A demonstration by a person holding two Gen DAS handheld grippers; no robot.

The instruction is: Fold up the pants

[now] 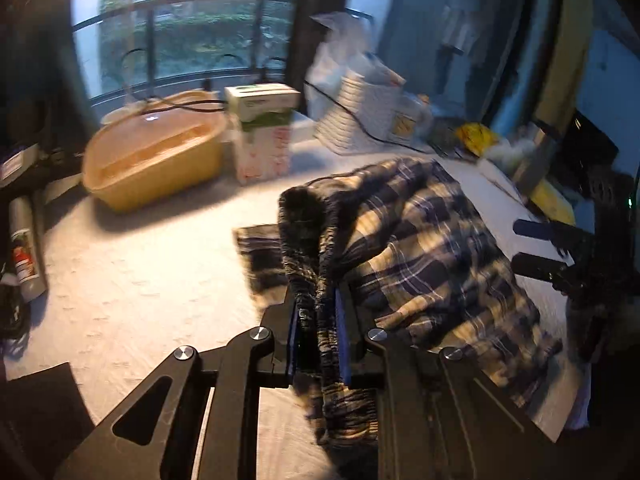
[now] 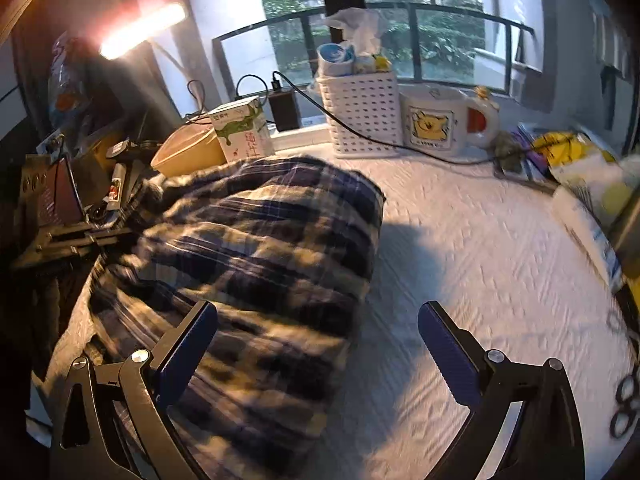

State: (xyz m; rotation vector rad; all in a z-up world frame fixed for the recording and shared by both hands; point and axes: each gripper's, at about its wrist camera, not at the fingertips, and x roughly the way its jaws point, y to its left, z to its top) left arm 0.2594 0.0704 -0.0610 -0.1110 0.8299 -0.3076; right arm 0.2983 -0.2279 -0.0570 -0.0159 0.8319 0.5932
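Observation:
The pants (image 1: 424, 248) are dark blue and cream plaid, bunched in a heap on the white quilted table (image 1: 132, 288). My left gripper (image 1: 319, 332) is shut on the gathered elastic waistband and holds it raised. In the right wrist view the pants (image 2: 264, 248) lie to the left and under my left finger. My right gripper (image 2: 316, 344) is open and empty, just above the pants' right edge. It also shows in the left wrist view (image 1: 536, 248) at the far right, jaws apart. The left gripper (image 2: 76, 240) shows dimly at the left of the right wrist view.
A yellow basin (image 1: 152, 160), a milk carton (image 1: 262, 132) and a white perforated basket (image 2: 362, 114) stand along the window side. A Pooh mug (image 2: 438, 122) and a black cable (image 2: 360, 130) are near it. Yellow packets (image 2: 568, 152) lie at the right.

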